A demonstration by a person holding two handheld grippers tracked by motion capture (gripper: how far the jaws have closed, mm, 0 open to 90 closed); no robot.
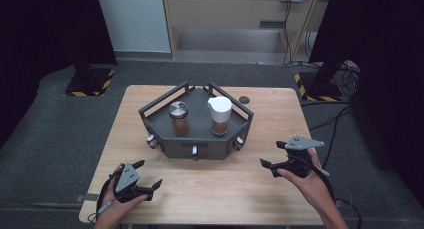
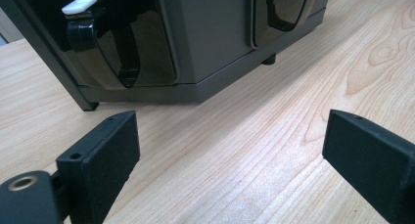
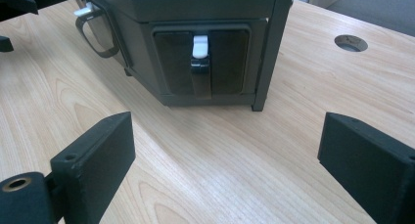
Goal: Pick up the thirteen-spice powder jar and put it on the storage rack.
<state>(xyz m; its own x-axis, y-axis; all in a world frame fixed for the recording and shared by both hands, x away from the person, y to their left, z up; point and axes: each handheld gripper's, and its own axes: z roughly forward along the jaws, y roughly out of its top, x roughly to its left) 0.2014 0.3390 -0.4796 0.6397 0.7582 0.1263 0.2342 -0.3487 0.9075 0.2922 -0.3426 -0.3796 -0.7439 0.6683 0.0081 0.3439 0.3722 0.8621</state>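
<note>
In front of the dark rack (image 1: pixel 200 150) on the bench (image 1: pixel 225 189), we hold both grippers' jaws apart and empty, its two jars (image 1: pixel 179 119) untouched.

The left gripper (image 1: pixel 148 175) sits low in the person's left hand (image 1: pixel 117 205), jaws spread wide with nothing between them. The right gripper (image 1: pixel 274 155), gripped by the right hand (image 1: pixel 311 181), is likewise wide open and empty, jaws pointing leftward toward the other gripper.
</note>
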